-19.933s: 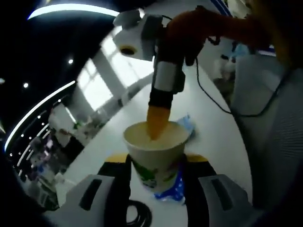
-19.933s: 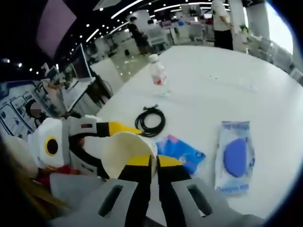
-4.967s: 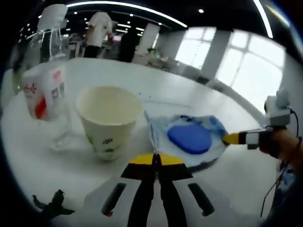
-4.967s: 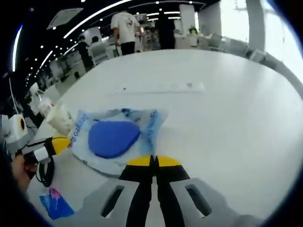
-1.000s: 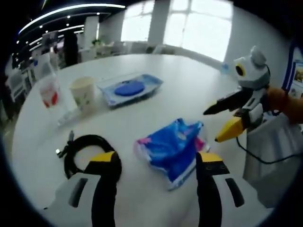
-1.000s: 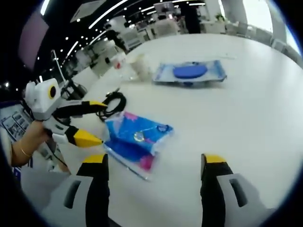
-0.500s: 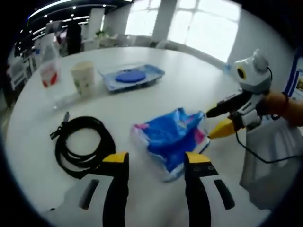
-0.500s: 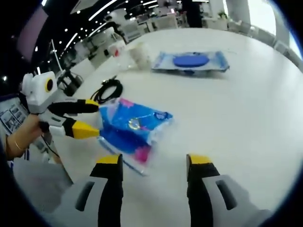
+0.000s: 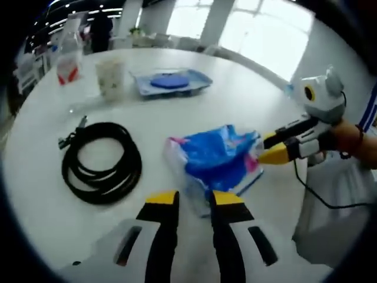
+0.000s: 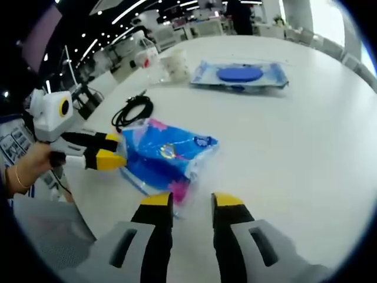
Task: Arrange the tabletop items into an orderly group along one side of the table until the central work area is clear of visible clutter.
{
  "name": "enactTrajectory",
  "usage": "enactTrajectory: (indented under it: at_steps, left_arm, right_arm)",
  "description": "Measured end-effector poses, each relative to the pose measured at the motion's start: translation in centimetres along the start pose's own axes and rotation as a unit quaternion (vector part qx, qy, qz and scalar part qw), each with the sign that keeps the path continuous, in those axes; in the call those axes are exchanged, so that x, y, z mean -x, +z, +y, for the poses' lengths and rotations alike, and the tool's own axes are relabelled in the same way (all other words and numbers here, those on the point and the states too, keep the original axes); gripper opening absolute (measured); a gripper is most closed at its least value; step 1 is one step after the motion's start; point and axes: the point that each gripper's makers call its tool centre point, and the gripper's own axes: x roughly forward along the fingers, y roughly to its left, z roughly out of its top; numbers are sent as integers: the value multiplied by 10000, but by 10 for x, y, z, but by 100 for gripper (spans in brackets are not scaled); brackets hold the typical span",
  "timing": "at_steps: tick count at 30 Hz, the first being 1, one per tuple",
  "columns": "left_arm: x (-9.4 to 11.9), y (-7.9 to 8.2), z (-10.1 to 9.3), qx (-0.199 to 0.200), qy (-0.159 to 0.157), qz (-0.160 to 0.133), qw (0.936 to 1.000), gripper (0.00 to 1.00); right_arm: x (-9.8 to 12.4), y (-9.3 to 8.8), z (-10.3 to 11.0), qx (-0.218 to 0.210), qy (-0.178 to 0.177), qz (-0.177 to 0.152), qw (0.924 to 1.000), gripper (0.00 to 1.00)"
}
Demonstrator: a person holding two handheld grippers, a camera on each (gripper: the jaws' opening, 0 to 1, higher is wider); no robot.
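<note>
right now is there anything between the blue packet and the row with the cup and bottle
Yes: the coiled black cable lies on the table between the blue packet and the cup and bottle. The path toward the wipes pack looks open.

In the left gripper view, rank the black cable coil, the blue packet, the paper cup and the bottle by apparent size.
1. Blue packet and black cable coil: look about alike, both near the camera, so I will not rank them against each other.
2. Paper cup and bottle: both look small and lie far back, so their order is unsure.
</note>
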Motion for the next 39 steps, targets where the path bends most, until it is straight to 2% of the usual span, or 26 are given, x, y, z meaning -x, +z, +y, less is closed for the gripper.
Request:
enactTrajectory:
  at_steps: [2, 4, 14, 27, 33, 39]
  left_arm:
    - [-1, -1, 0, 92, 9, -2, 10000, 13]
    - [-1, -1, 0, 230, 5, -15, 9997, 12]
    - [-2, -1, -1, 285, 23, -12, 9996, 2]
    - [1, 8, -10, 109, -19, -70, 9999, 1]
    - [2, 17, -19, 147, -147, -143, 9997, 1]
    - [2, 29, -22, 118, -223, -240, 9994, 1]
  right_arm:
    - [-1, -2, 3, -204, 97, 5, 9997, 13]
    - [-2, -2, 3, -274, 133, 2, 9995, 11]
    - [-1, -4, 2, -218, 75, 35, 9997, 4]
    - [8, 4, -3, -126, -105, -38, 9999, 2]
    - [17, 10, -9, -120, -321, -122, 9993, 1]
    - [26, 19, -16, -230, -373, -276, 9987, 1]
